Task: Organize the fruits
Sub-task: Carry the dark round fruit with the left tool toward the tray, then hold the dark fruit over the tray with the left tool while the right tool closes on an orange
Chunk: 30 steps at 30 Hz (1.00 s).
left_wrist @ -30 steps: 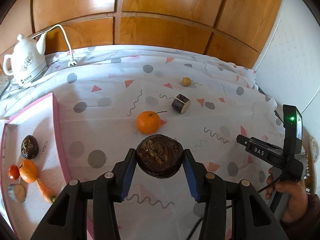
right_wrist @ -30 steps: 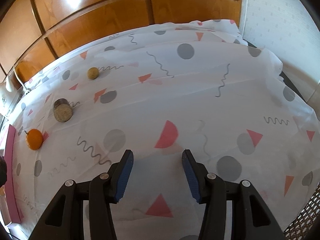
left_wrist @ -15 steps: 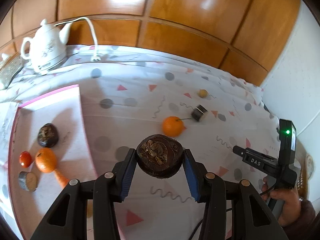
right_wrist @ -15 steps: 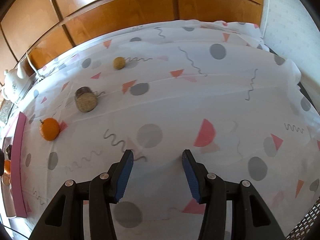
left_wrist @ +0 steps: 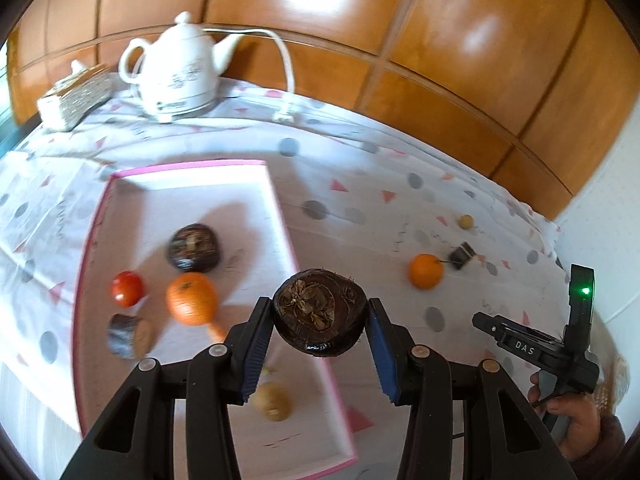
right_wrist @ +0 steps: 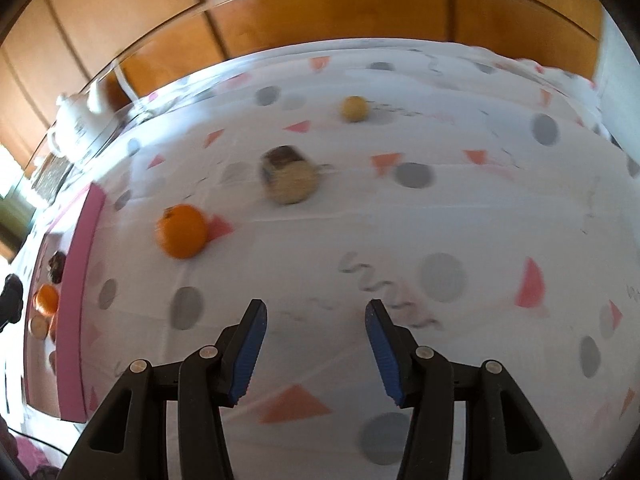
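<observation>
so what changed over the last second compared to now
The left claw has carried the dark brown fruit sideways to the right edge of the pink tray, which now fills the left wrist view. The right claw has swung toward the orange. Nothing was grabbed or released: the left still grips, the right is still open.

Two matte black plastic two-finger grippers: left gripper [left_wrist: 319, 344], right gripper [right_wrist: 316, 350]. Ribbed blue rubber pads [left_wrist: 253, 354] inside each finger, round silver screws [left_wrist: 217, 350] at the joints. "DAS" in white on the right one, lit green lamp [left_wrist: 585, 291]. Dark maroon sleeve cuff [left_wrist: 610, 438].
</observation>
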Tool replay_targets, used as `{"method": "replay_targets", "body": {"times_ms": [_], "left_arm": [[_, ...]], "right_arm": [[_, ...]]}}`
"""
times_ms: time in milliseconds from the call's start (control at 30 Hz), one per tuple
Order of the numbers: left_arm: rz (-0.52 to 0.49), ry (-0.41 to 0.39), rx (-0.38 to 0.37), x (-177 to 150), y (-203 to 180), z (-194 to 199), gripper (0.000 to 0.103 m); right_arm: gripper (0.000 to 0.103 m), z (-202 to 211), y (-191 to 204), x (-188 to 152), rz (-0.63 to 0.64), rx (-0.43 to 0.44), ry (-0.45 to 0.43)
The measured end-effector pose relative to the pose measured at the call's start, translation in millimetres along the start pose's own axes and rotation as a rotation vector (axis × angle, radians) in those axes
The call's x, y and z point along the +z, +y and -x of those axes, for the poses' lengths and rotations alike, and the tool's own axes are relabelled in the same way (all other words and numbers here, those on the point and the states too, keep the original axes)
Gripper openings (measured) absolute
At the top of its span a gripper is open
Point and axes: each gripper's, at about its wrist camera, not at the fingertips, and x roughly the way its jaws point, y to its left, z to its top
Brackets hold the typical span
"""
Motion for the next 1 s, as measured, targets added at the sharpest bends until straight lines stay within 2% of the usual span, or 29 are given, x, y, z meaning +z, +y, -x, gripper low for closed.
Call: {"method": "replay_targets", "body": {"times_ms": [267,500,1000], "left_arm": [[0.073,-0.027,0.049,-5,38,17,0.047],[0.122,-0.041,0.089,-10,62,27,0.047],[0.151,-0.05,0.114,-15,75,36,0.047]], "right_arm": [[0.054,-11,49,9,0.124,0.055,0.002],[0.058,-13,71,23,0.18,0.071,-0.03],[0.058,-34,100,40,0.269,0.006,-0.033]]}}
